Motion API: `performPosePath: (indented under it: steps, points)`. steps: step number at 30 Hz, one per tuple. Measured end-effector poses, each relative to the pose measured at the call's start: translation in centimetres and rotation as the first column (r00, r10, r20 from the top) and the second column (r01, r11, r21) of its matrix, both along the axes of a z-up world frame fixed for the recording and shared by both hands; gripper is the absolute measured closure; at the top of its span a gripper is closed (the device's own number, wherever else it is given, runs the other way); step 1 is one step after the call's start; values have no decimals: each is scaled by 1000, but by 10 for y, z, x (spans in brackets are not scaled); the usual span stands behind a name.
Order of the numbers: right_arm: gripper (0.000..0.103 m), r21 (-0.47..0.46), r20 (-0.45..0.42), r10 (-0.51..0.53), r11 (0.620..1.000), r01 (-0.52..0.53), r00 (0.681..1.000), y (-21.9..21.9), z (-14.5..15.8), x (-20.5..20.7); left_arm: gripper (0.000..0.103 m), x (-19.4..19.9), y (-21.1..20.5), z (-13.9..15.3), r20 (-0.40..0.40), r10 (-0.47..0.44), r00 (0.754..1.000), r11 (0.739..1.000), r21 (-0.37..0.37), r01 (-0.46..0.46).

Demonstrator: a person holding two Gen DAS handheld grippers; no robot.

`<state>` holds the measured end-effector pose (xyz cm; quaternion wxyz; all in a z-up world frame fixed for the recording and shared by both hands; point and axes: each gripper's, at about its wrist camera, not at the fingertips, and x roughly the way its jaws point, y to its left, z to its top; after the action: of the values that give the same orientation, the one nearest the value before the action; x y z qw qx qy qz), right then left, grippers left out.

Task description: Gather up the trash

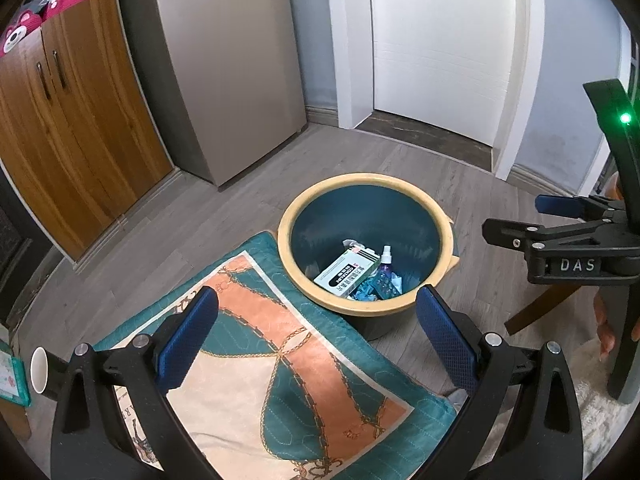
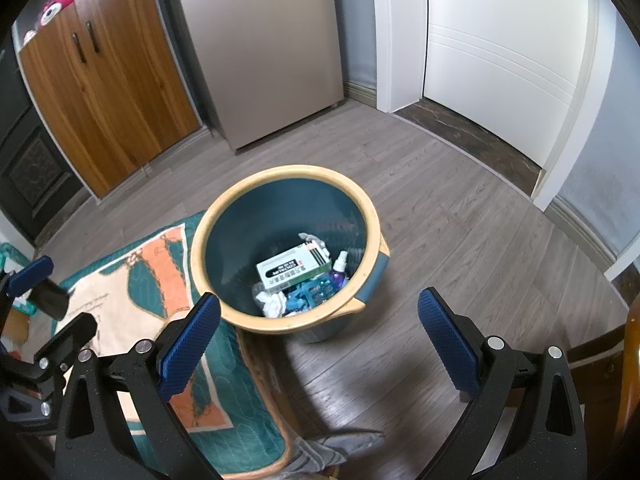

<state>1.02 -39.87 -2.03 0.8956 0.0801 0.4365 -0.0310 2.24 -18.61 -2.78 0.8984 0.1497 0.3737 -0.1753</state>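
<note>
A round teal bin with a yellow rim (image 1: pixel 288 240) (image 2: pixel 200 248) stands on the grey floor. Inside lie a white and green box (image 1: pixel 346 272) (image 2: pixel 294 268), a small spray bottle (image 1: pixel 385 259) (image 2: pixel 339 267), blue wrappers (image 1: pixel 380 289) and crumpled white paper (image 2: pixel 272 301). My left gripper (image 1: pixel 316 344) hangs open above a patterned cushion (image 1: pixel 260 380), just short of the bin, nothing between its fingers. My right gripper (image 2: pixel 320 340) is open and empty too, held over the bin's near rim. Each gripper shows in the other's view: the right gripper (image 1: pixel 516 220), the left gripper (image 2: pixel 52 300).
A wooden cabinet (image 1: pixel 72 120) and a steel fridge (image 1: pixel 224 72) stand along the back left, a white door (image 1: pixel 440 40) behind the bin. A paper cup (image 1: pixel 39 369) sits at the left edge. A wooden chair leg (image 1: pixel 536 312) and a hand (image 1: pixel 604 320) show at right. Grey cloth (image 2: pixel 332 452) lies on the floor.
</note>
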Motion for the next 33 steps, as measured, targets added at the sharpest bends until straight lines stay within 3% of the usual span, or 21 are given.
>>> performPosePath:
  steps: [6, 10, 12, 14, 17, 19, 21, 24, 26, 29, 31, 33]
  points:
    - [5, -30, -25, -11, 1000, 10, 1000, 0, -5, 2, 6, 4, 11, 8, -32, 35, 999, 998, -52, -36]
    - [5, -140, -68, -21, 990, 11, 997, 13, -19, 8, 6, -1, 26, 21, -33, 50, 998, 993, -101, -53]
    - [5, -234, -112, 44, 970, -70, 993, 50, -35, 15, 6, -8, 37, 32, -7, 52, 999, 991, -123, -53]
    - [5, -252, -159, 179, 943, -216, 971, 104, -56, 19, 6, -20, 55, 49, 51, 57, 997, 988, -146, -49]
    - [5, -203, -196, 355, 897, -392, 914, 200, -85, 24, 6, -34, 89, 67, 90, 102, 991, 976, -201, -82]
    - [5, -114, -204, 463, 864, -491, 863, 277, -104, 24, 6, -40, 113, 74, 73, 143, 987, 962, -245, -121]
    - [5, -31, -211, 542, 828, -560, 813, 344, -120, 21, 6, -47, 137, 77, 42, 174, 984, 946, -285, -155]
    - [5, 38, -191, 605, 792, -610, 773, 428, -136, 13, 6, -58, 174, 76, 20, 228, 974, 929, -305, -211]
    - [5, 28, -176, 606, 791, -611, 776, 477, -147, 8, 6, -64, 197, 71, 9, 270, 963, 925, -280, -257]
    - [5, -8, -156, 577, 811, -585, 802, 519, -159, 8, 6, -69, 223, 62, 9, 326, 945, 919, -239, -314]
    - [5, -32, -148, 530, 842, -539, 835, 541, -167, 12, 6, -71, 235, 57, 11, 343, 939, 918, -213, -333]
    - [4, -49, -78, 453, 888, -457, 888, 550, -168, 11, 6, -71, 243, 53, 4, 347, 938, 920, -196, -339]
